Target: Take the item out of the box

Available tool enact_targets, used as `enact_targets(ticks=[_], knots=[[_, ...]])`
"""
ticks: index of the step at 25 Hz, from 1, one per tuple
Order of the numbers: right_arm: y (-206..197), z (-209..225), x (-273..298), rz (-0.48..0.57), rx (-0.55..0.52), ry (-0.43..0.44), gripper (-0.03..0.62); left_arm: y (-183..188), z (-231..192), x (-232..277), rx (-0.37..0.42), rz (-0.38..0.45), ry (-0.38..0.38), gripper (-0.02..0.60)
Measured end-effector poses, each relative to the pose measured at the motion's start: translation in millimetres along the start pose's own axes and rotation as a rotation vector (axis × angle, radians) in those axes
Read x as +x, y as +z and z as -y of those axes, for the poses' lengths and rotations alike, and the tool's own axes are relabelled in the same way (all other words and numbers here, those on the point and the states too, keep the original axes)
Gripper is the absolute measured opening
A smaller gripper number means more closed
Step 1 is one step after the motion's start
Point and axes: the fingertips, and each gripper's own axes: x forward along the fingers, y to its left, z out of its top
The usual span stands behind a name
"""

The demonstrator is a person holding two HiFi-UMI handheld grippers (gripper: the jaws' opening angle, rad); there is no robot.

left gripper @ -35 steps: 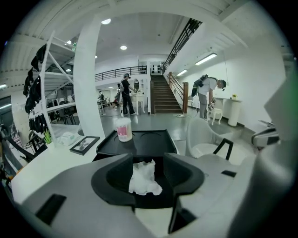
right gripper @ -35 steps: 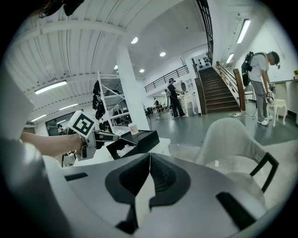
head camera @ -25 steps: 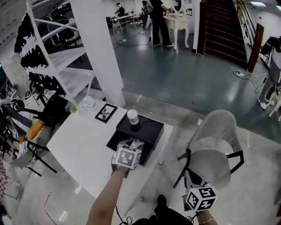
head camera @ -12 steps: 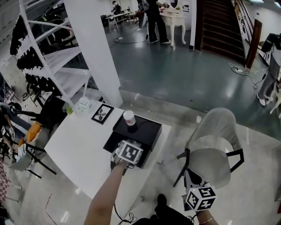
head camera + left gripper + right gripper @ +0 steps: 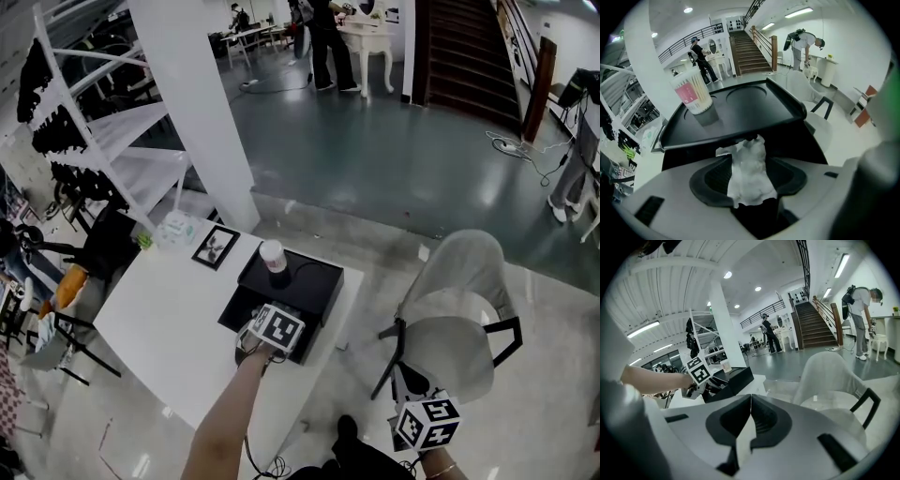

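Left claw (image 5: 269, 330): pale grey moulded shell, black ribbed pads (image 5: 715, 176), topped by a white cube (image 5: 277, 326) printed with black square markers. Right claw (image 5: 424, 427): same build, same marker cube. Left forearm (image 5: 225, 422) bare. Thin dark cable (image 5: 251, 456) alongside it.

Head view: left gripper (image 5: 749, 182) jaws hidden under own cube. Tissue (image 5: 749, 171) — near end buried in grip, far end lost in dark box (image 5: 750, 105) opening; inside unreadable. Photo (image 5: 216, 247) too small to read.
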Motion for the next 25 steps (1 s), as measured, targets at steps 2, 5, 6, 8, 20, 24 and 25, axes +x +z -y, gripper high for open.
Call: enact_targets(ticks=[2,5,6,8,20,24,25], knots=[[0.3,0.5,0.7,-0.003,0.0,0.0,0.002,-0.3,0.1,1.7,0.01,-0.009,0.006,0.213],[0.4,-0.9,2.0,-0.008,0.001,-0.002,0.002,0.2,-1.0,1.6,0.02,-0.008,0.011,0.213],[0.1,-1.4,2.7,-0.009,0.003,-0.001,0.002,0.3,-1.3,1.7,0.022,-0.008,0.013,0.213],[-0.7,-2.4,4.0,-0.013,0.006,0.001,0.002,0.4,-1.2,2.1,0.03,-0.01,0.014,0.209],[-6.6,-3.9,-0.4,-0.023,0.013,0.003,0.002,-1.4,7.0,-2.7,0.134,0.006,0.07,0.114],[-9.4,-3.8,-3.4,-0.026,0.014,0.002,0.002,-0.8,11.5,-10.2,0.145,0.033,0.076,0.107],[-9.3,-3.8,-3.8,-0.025,0.015,0.002,0.002,-0.3,12.2,-12.7,0.146,0.04,0.076,0.107]])
